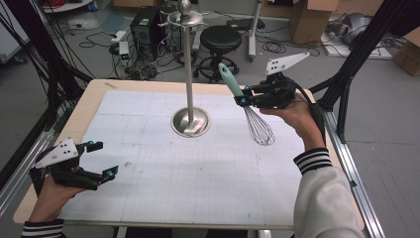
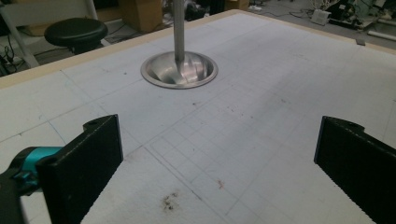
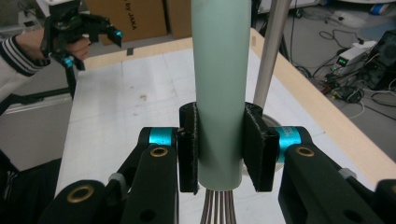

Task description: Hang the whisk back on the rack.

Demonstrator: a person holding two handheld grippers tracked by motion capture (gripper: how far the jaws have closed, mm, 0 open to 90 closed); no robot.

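Two grippers are in play. At the desk's right edge, the right gripper [image 1: 243, 100] is lifted above the surface, its jaws pinching the pale green handle of a whisk [image 1: 249, 108], wire end hanging down, beside the steel stand [image 1: 189, 94]. Near the front left corner, the left gripper [image 1: 101, 159] is held low, jaws spread wide and empty. One cardboard box [image 3: 135, 18] reads "by JAKA".

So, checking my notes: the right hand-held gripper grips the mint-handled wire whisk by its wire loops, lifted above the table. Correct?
Not quite: the right hand-held gripper clamps the mint-handled wire whisk by its handle's lower end, not the wire loops, as the right gripper view shows. It is lifted.
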